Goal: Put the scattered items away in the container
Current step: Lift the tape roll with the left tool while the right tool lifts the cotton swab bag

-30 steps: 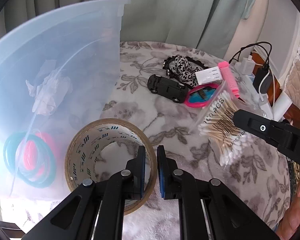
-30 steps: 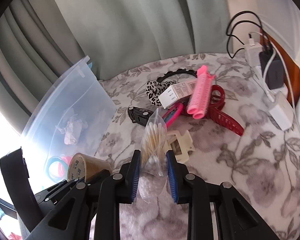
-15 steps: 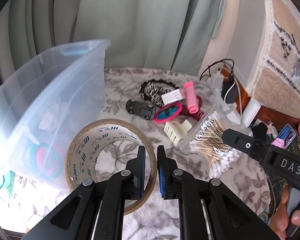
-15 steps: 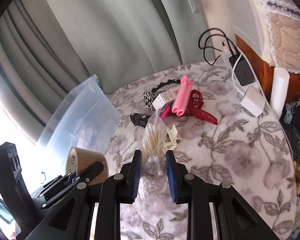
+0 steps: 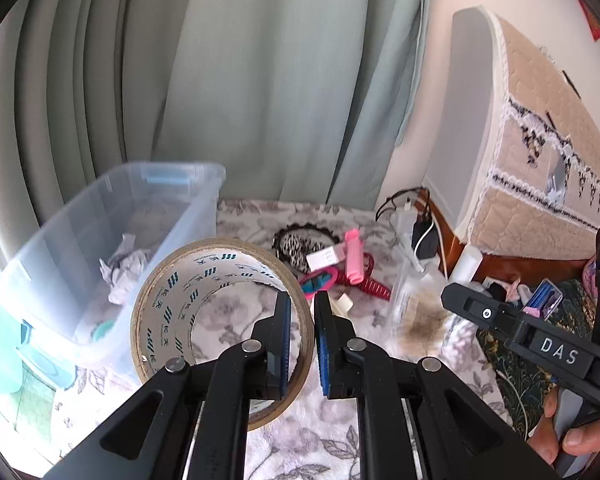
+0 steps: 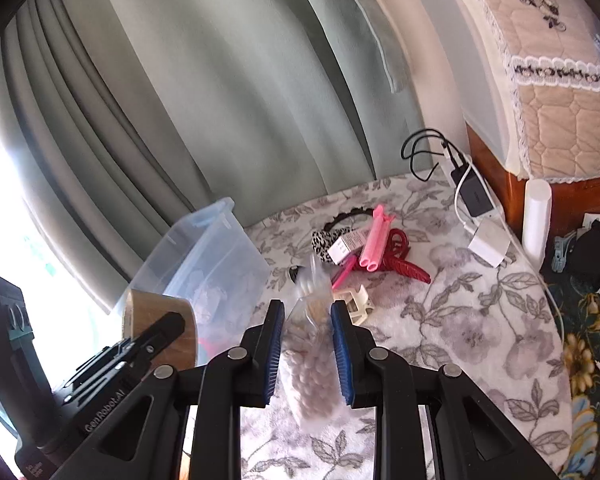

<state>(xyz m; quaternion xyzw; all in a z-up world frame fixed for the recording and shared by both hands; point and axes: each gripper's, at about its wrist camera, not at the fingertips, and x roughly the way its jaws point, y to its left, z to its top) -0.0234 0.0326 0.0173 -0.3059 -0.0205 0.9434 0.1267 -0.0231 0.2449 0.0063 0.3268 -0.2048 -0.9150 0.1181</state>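
Two items held: one is carried in each gripper, above the floral cloth.
Container: a clear plastic bin is seen at 9 o'clock in the left wrist view; crumpled paper and something teal, only partly visible, lie inside.
Left gripper: its jaws are nearly closed, pinching the wall of the tape roll, which is held at 7 o'clock, just beside the bin and outside it.
Right gripper: its jaws are closed on the bag of cotton swabs, which hangs between them, lifted clear of the cloth.
Left on the cloth: at 12 o'clock in the right wrist view a cluster remains, made up of a leopard-print headband, a small white box, a pink clip, a red hair claw and a cream clip.
Progress: the job is judged partly done; some things are in the bin, two are in transit, and the cluster is outstanding.
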